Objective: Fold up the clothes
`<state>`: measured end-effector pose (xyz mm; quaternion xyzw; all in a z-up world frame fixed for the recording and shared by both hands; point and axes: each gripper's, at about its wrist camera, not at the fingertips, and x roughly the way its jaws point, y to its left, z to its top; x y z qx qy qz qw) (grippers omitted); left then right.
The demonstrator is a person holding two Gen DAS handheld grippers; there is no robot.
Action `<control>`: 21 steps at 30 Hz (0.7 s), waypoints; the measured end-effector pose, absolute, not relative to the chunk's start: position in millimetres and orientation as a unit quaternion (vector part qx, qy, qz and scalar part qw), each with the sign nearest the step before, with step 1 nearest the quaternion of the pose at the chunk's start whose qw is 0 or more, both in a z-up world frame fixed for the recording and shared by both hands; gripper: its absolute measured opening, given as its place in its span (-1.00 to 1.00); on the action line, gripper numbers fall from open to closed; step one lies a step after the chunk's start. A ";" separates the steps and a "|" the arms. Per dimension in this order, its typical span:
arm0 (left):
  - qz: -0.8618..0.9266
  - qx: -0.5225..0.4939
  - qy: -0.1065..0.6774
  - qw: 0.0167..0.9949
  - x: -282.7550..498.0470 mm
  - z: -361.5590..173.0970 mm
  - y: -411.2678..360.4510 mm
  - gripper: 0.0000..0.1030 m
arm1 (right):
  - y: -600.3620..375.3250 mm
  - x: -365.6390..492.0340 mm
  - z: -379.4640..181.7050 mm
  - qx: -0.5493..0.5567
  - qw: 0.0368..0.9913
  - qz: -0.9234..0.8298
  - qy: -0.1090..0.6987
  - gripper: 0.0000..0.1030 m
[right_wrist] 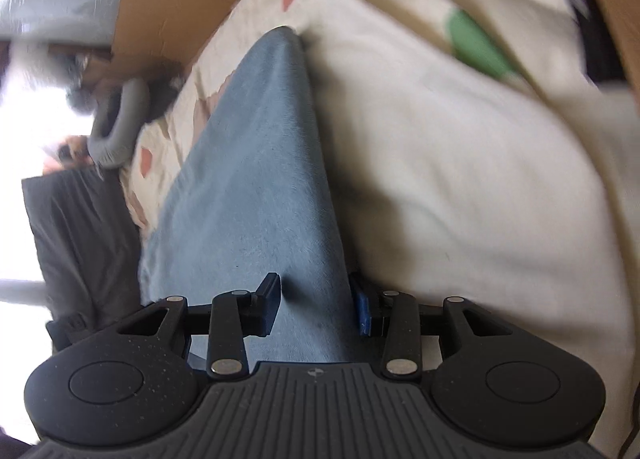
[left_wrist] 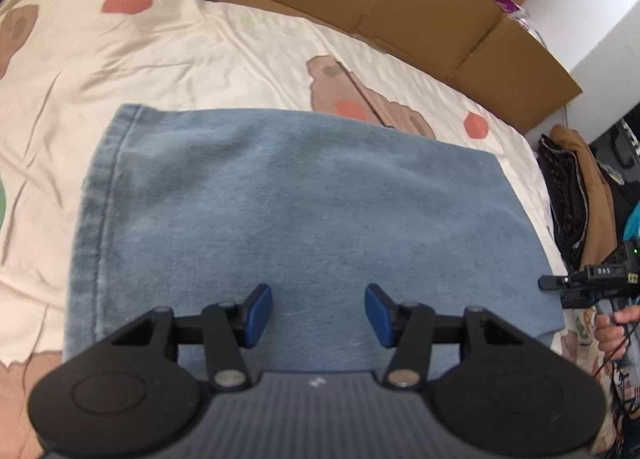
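In the left wrist view, the left gripper [left_wrist: 319,315] filled the bottom of the frame, its blue pads spread apart with nothing between them, hovering over the near edge of the blue garment [left_wrist: 288,219]. That garment lay flat and folded across the middle of the frame on a cream bedsheet [left_wrist: 200,55] printed with brown bears and red spots, its stitched hem running down the left side. At the right edge, the right gripper [left_wrist: 580,285] reached in toward the garment's right border, with a hand [left_wrist: 612,329] just below it. Flattened cardboard [left_wrist: 380,7] stretched along the top, beyond the bed.

In the right wrist view, the right gripper [right_wrist: 318,311] sat at the bottom with its jaws parted; the blue garment [right_wrist: 260,187] passed between the pads, and whether they pressed it could not be told. The cloth narrowed toward the upper middle, with the cream bedsheet [right_wrist: 460,179] on the right and cardboard [right_wrist: 180,7] at the upper left.
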<state>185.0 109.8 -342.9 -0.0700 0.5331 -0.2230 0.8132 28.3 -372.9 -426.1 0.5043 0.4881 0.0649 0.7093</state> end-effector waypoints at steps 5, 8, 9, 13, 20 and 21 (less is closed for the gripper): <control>-0.237 -0.059 0.531 0.812 193.2 -337.8 99.4 0.06 | -375.2 13.2 -434.2 0.519 0.700 0.078 0.484 -0.20; -0.244 -0.061 0.532 0.808 196.4 -338.5 93.3 0.06 | -375.0 5.1 -435.4 0.538 0.684 0.089 0.484 -0.20; -0.247 -0.060 0.532 0.808 197.1 -339.0 90.8 0.06 | -375.0 2.2 -434.3 0.541 0.681 0.095 0.484 -0.23; -0.261 -0.052 0.530 0.805 199.4 -339.6 80.1 0.06 | -377.3 -6.2 -426.6 0.573 0.674 0.117 0.452 -0.23; -0.269 -0.043 0.525 0.806 209.9 -338.5 68.1 0.06 | -373.5 -1.0 -442.2 0.589 0.667 0.098 0.446 -0.22; -0.269 -0.042 0.525 0.806 211.7 -339.0 66.3 0.06 | -372.6 1.7 -446.0 0.591 0.668 0.094 0.443 -0.22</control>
